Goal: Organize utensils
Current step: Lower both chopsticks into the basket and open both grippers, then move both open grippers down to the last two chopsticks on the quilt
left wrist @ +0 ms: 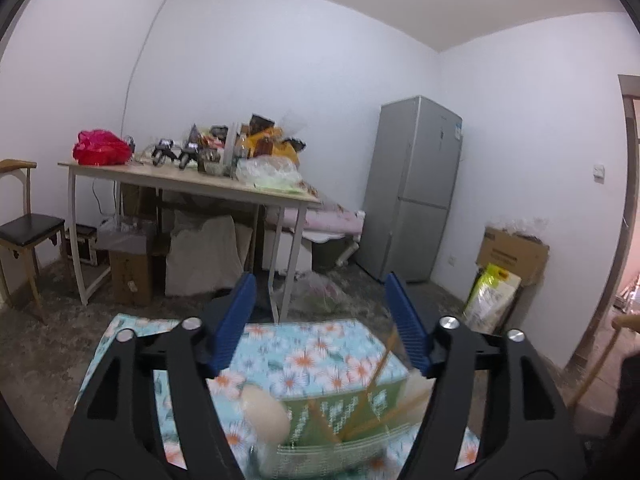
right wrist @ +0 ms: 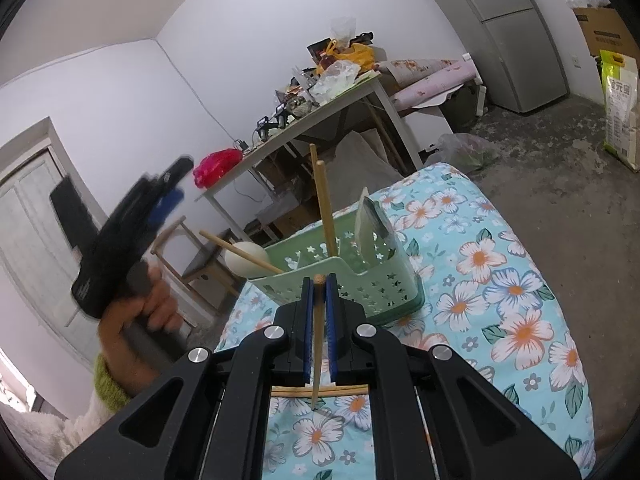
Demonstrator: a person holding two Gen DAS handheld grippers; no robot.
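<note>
A green perforated basket point(right wrist: 360, 280) stands on the flowered tablecloth point(right wrist: 500, 280). It holds upright wooden chopsticks point(right wrist: 326, 208), a slanted chopstick and a cream spoon point(right wrist: 245, 260). My right gripper point(right wrist: 319, 285) is shut on a single wooden chopstick point(right wrist: 317, 352), just in front of the basket's near wall. Two more chopsticks point(right wrist: 340, 390) lie crosswise on the cloth under it. My left gripper point(left wrist: 322, 320) is open and empty above the basket point(left wrist: 340, 412) and the spoon point(left wrist: 264, 412). In the right wrist view the left gripper point(right wrist: 174, 186) is blurred, held up by a hand left of the basket.
Beyond the flowered table stands a cluttered white table point(left wrist: 192, 184) with a red bag point(left wrist: 100, 148). A chair point(left wrist: 24, 228) sits at the left, a grey fridge point(left wrist: 416, 188) at the back right, cardboard boxes and a rice bag point(left wrist: 492, 296) by the wall.
</note>
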